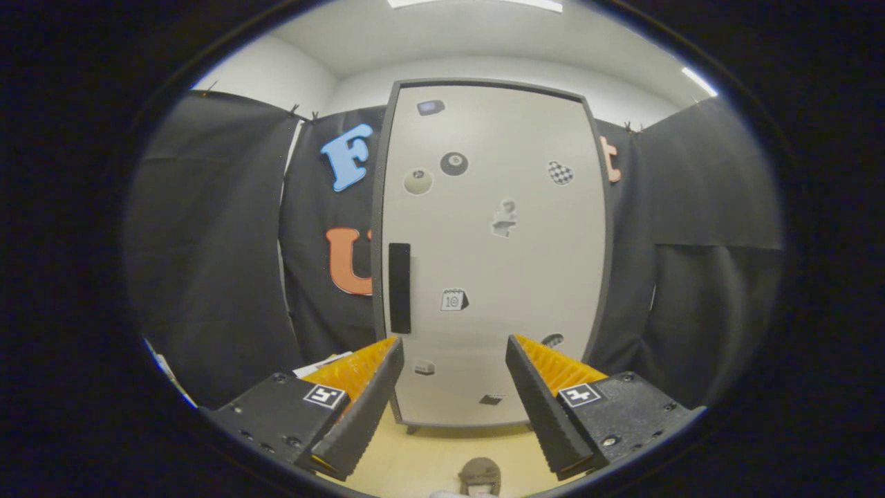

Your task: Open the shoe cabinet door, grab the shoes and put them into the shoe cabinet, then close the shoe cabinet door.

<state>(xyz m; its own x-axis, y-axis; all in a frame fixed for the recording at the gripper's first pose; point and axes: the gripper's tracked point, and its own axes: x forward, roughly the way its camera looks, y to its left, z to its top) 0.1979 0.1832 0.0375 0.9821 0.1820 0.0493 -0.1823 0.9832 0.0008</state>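
Pale grey and framed in dark grey, the shoe cabinet (491, 256) stands upright straight ahead of me, its long axis vertical, its door (525, 277) shut and facing me flat on. A black handle (399, 288) runs vertically along the door's left edge, just above my left fingertip. Several small stickers (454, 164) dot the door. My hand-held gripper (454, 360) has its 2 fingers spread wide with nothing between them, short of the cabinet and apart from it. The cabinet stands on a light wooden floor (429, 456). Below, between my fingers, lies a small brown object (480, 474) that I cannot make out clearly.
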